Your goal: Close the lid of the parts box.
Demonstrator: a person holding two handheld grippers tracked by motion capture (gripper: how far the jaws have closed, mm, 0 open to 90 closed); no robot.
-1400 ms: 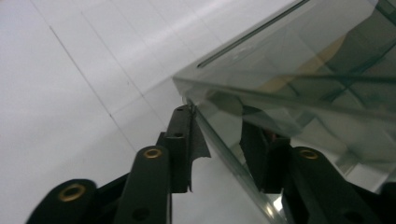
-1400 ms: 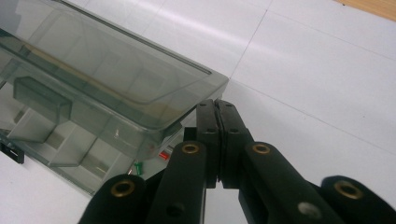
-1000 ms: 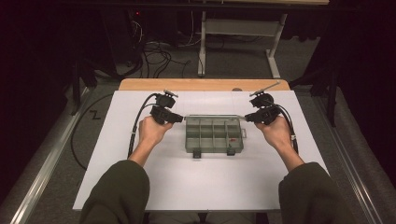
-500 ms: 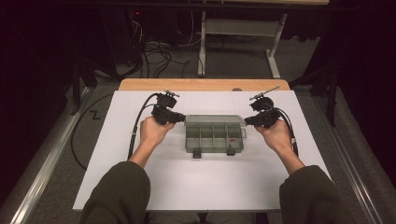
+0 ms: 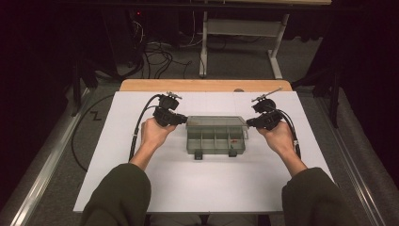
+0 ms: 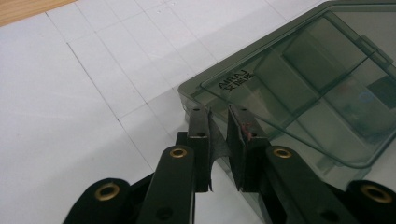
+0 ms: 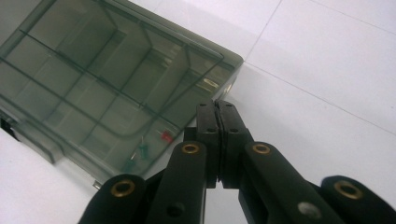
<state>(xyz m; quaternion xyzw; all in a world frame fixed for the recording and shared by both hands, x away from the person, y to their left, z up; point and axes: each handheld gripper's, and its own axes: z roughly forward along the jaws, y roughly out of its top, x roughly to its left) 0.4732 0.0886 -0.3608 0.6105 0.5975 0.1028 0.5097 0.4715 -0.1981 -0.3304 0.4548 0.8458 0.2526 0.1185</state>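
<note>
Lid embossed "AIRAJ" | smoky compartment box (image 5: 216, 135) mid-table, unmoved | left gripper (image 6: 219, 135) at its left corner, jaws slightly apart, gripping nothing | right gripper (image 7: 217, 135) at its right end, jaws together, empty

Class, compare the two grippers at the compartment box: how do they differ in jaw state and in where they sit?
The left gripper has a narrow gap between its jaws, at the lid edge of the compartment box; the right gripper has its jaws pressed fully together. The left sits at the box's left end, the right at its right end. Both are black, hand-held and point inward at the box.
</note>
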